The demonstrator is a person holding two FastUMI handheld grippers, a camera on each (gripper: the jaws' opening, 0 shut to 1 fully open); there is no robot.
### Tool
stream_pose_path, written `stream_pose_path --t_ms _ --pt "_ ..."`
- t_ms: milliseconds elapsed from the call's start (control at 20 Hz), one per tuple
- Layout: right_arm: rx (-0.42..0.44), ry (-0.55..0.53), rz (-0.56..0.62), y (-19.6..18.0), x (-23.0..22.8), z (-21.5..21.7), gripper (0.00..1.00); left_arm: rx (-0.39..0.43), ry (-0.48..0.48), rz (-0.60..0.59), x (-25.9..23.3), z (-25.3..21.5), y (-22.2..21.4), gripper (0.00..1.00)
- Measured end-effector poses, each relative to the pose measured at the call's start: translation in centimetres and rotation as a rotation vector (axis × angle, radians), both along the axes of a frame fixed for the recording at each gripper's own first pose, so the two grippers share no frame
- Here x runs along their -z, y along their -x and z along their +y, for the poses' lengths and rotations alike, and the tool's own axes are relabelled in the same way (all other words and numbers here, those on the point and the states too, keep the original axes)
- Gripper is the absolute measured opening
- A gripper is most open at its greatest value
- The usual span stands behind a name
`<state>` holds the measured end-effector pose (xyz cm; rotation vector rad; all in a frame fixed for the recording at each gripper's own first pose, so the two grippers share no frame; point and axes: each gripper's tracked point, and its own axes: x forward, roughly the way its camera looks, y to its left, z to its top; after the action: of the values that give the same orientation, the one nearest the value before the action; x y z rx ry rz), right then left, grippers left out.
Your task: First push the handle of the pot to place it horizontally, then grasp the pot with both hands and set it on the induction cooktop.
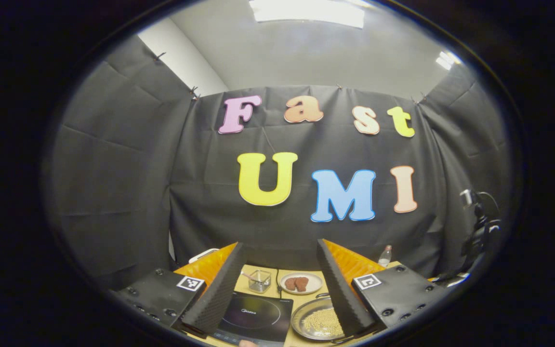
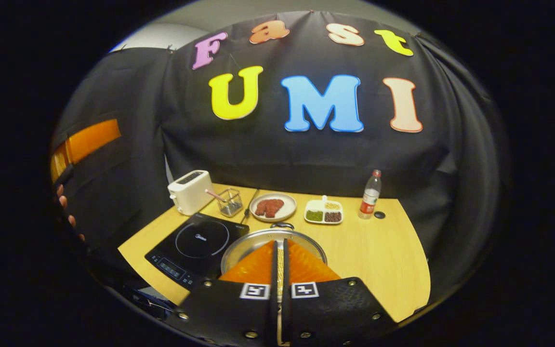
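Left gripper [image 1: 277,289]: fingers spread wide apart, nothing between them, held high above the light wooden tabletop [image 2: 383,250].

Right gripper [image 2: 280,260]: fingers drawn together, a thin slit left between them, pressing on nothing I can make out. It sits over the near side of the round shallow metal pot [image 2: 306,241].

Left gripper view, seen through the finger gap: flat black induction cooktop [image 1: 258,315] with a round cooking ring, and the pot just to its right, holding small pale yellow beans [image 1: 323,322].

Right gripper view:
- pot stands on the tabletop just right of the cooktop; touching or a small gap, can't tell
- small dark handle [image 2: 282,225] at the pot's far rim
- cooktop bare, control panel on its near edge

Along the back of the tabletop:
- white boxy toaster [image 2: 190,192] far left
- small wire-mesh holder [image 2: 230,202] with a pink-handled utensil
- round pale plate with reddish-brown pieces [image 2: 272,207]
- white divided dish of green, dark and yellow beans [image 2: 324,212]
- clear plastic bottle, red label and cap [image 2: 370,195], upright

Fingertips of a person's hand [image 2: 68,212] show at the far left edge of the right gripper view.
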<state>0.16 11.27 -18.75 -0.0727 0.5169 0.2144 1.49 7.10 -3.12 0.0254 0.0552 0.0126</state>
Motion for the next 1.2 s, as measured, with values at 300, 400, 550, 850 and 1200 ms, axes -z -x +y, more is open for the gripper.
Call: stream_pose_path --t_ms 300,400,550,850,1200 --pt "-0.060 -0.004 0.191 2.3 5.2 2.7 0.08 0.000 -0.006 0.016 0.8 1.2 -0.1 0.99" --pt "-0.072 -0.014 0.268 3.1 7.3 3.7 0.07 0.001 -0.002 0.025 1.3 1.7 -0.2 0.97" --pt "-0.075 -0.046 0.368 4.1 10.3 4.9 0.07 -0.001 -0.002 0.038 2.0 2.7 -0.2 0.95" --pt "-0.050 -0.093 0.533 5.4 15.3 6.3 0.07 -0.024 0.003 0.061 2.9 5.0 0.5 0.95" --pt "0.035 -0.149 0.644 6.0 19.1 7.7 0.07 -0.019 0.007 0.066 3.0 7.3 0.5 0.99"
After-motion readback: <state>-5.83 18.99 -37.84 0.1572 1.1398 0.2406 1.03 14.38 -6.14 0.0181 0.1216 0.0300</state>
